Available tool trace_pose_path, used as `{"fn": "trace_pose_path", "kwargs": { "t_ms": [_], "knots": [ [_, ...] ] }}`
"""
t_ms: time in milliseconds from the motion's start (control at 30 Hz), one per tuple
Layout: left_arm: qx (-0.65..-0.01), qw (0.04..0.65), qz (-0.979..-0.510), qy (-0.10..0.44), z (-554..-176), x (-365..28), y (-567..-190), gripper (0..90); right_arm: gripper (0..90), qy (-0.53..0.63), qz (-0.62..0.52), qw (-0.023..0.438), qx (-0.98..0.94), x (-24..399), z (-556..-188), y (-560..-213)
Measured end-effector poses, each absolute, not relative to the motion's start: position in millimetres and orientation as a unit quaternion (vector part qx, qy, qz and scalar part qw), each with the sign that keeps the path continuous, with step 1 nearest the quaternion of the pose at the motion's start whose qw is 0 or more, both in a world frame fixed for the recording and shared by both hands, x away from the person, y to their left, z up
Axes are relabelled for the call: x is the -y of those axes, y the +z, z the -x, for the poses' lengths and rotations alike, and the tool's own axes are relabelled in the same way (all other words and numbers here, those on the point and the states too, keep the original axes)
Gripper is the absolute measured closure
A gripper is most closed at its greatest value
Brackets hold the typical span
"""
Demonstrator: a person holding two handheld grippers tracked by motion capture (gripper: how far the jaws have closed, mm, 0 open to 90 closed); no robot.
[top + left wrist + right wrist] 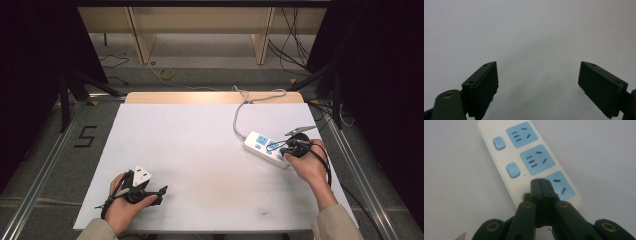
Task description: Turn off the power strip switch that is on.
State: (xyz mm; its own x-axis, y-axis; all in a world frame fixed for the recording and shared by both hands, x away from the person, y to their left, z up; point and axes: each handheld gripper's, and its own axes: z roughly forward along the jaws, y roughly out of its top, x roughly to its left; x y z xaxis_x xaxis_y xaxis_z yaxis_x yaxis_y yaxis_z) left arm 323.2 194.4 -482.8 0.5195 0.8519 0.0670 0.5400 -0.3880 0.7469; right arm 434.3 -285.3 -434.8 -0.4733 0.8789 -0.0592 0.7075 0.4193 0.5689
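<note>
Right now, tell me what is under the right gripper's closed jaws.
The power strip lies under the right gripper, whose jaws are pressed together over its near end. Two switches and three blue sockets show; whatever sits beneath the tips, possibly a third switch, is covered.

White power strip [263, 146], blue sockets

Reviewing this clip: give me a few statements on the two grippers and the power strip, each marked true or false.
1. The left gripper has its jaws spread wide over bare table. True.
2. The right gripper is open. False: its jaws are pressed together, with nothing visible between them.
3. The power strip has blue socket faces and blue switches. True.
4. The power strip lies by the person's left hand. False: it lies at the right side of the table, under the right gripper.
5. A plug sits in the middle socket. False: the sockets in view are empty.
</note>
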Motion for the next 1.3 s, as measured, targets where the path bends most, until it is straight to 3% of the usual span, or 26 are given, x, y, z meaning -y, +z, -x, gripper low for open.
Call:
{"fn": "trace_pose_path", "kwargs": {
  "t_ms": [1300],
  "knots": [
    [-0.434,0.343,-0.801,0.228,-323.2,-194.4,-482.8,16.2,90.0,0.223,-0.476,0.167,-0.834,278.9,-436.6,-439.8]
  ]
}}
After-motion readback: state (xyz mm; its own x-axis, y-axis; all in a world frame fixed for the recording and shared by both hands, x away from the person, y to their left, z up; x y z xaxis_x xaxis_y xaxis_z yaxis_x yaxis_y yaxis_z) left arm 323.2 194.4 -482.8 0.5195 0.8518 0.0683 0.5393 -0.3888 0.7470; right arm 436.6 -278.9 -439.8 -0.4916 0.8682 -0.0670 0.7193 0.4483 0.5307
